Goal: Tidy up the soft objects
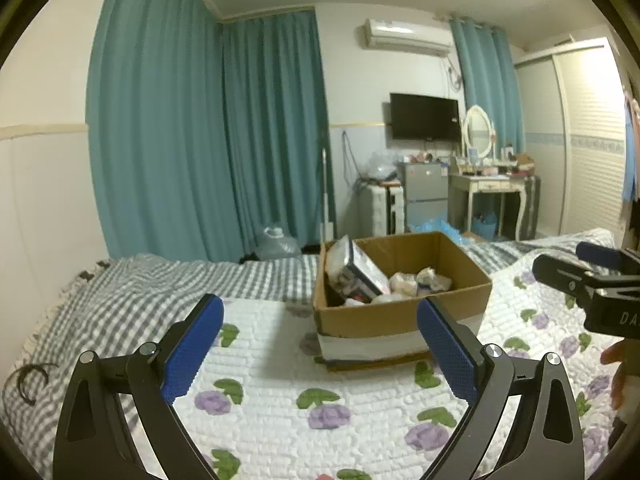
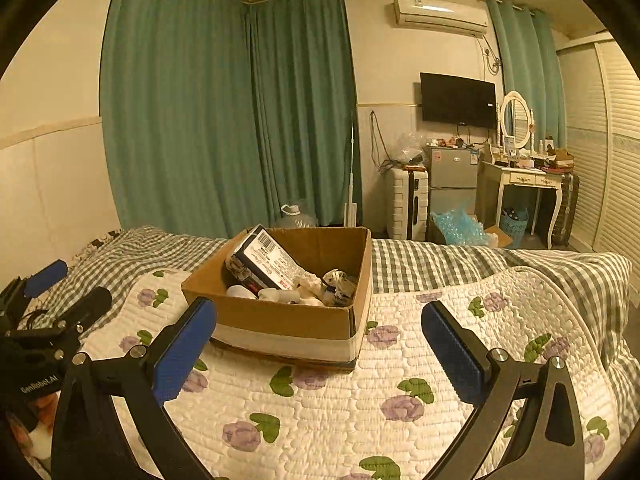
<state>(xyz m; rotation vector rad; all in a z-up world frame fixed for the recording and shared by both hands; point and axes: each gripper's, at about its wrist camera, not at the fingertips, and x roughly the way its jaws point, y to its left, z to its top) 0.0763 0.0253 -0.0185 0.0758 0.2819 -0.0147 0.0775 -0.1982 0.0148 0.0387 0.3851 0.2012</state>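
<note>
My left wrist camera looked forward along my left gripper (image 1: 320,344), low over the floral quilt (image 1: 280,400), facing the cardboard box (image 1: 400,316) close ahead and slightly right of centre. My right wrist camera looked along my right gripper (image 2: 320,344) from a similar height, the box (image 2: 288,320) close ahead, slightly left. Both views shared the box, the quilt, the teal curtains (image 1: 208,140) and the television (image 1: 424,116), and each caught the other gripper at its edge.
</note>
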